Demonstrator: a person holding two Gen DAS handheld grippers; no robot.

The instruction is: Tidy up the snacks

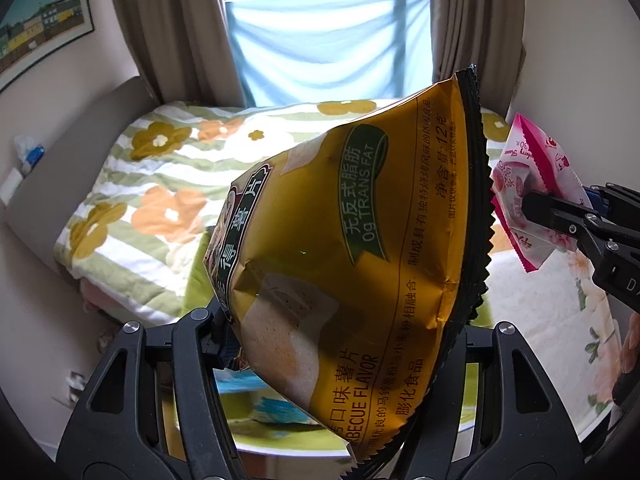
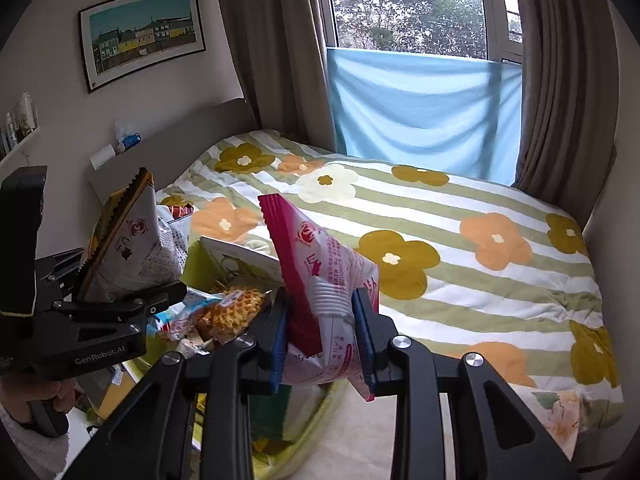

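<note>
My left gripper (image 1: 340,344) is shut on a yellow barbecue chip bag (image 1: 360,232) and holds it up in the air; the bag fills most of the left wrist view. It also shows in the right wrist view (image 2: 132,248), at the left, held by the left gripper (image 2: 120,300). My right gripper (image 2: 324,336) is shut on a pink and white snack packet (image 2: 320,280), held upright. The packet (image 1: 528,184) and right gripper (image 1: 560,216) also show at the right of the left wrist view. Below lies a yellow-green bin (image 2: 200,264) with several snacks, among them a waffle pack (image 2: 236,312).
A bed with a striped flower-print cover (image 2: 460,248) lies ahead. A window with a blue cloth (image 2: 420,108) and brown curtains stands behind it. A framed picture (image 2: 140,36) hangs on the left wall. A headboard shelf (image 2: 120,152) holds small items.
</note>
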